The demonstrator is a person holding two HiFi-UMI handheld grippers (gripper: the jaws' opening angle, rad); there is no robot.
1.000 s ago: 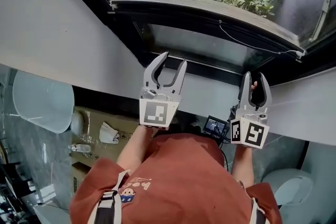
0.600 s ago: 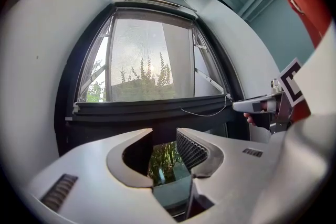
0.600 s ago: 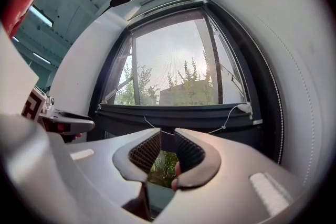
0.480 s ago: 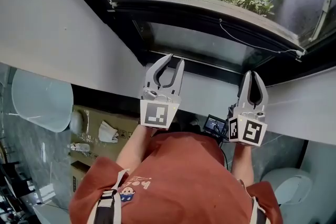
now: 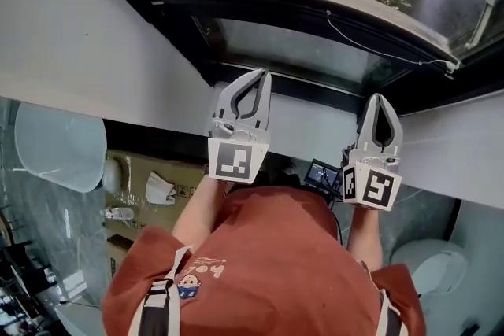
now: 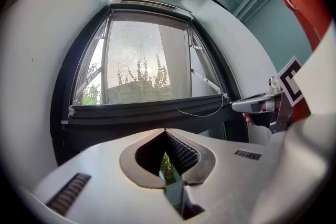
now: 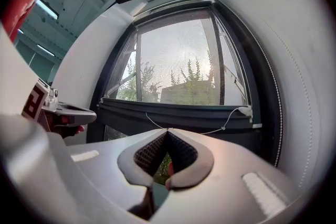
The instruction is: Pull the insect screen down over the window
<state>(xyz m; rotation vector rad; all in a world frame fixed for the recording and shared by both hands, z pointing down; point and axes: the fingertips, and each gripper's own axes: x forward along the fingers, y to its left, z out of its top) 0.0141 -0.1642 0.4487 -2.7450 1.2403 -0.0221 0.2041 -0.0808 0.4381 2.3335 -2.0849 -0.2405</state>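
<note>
The insect screen's dark pull bar [image 5: 299, 8] runs across the window, with a thin white cord [image 5: 370, 47] hanging along it. Mesh [image 6: 142, 60] covers the pane above the bar; greenery shows outside. My left gripper [image 5: 264, 75] points at the frame just below the bar, short of it. Its jaws have just been closing and now stand shut with nothing between them [image 6: 165, 131]. My right gripper [image 5: 380, 97] is level with it further right, also just closed and shut on nothing [image 7: 168, 130]. Neither gripper touches the bar [image 7: 173, 113].
White walls [image 5: 79, 51] flank the window recess on both sides. Below are a white basin [image 5: 59, 145], a cardboard box [image 5: 146, 185], a small black device [image 5: 321, 173] and a toilet [image 5: 429, 267]. The person's red shirt [image 5: 276, 264] fills the lower middle.
Both grippers' jaws went from wide open to shut, with nothing caught between them. Both hands stayed about where they were below the pull bar.
</note>
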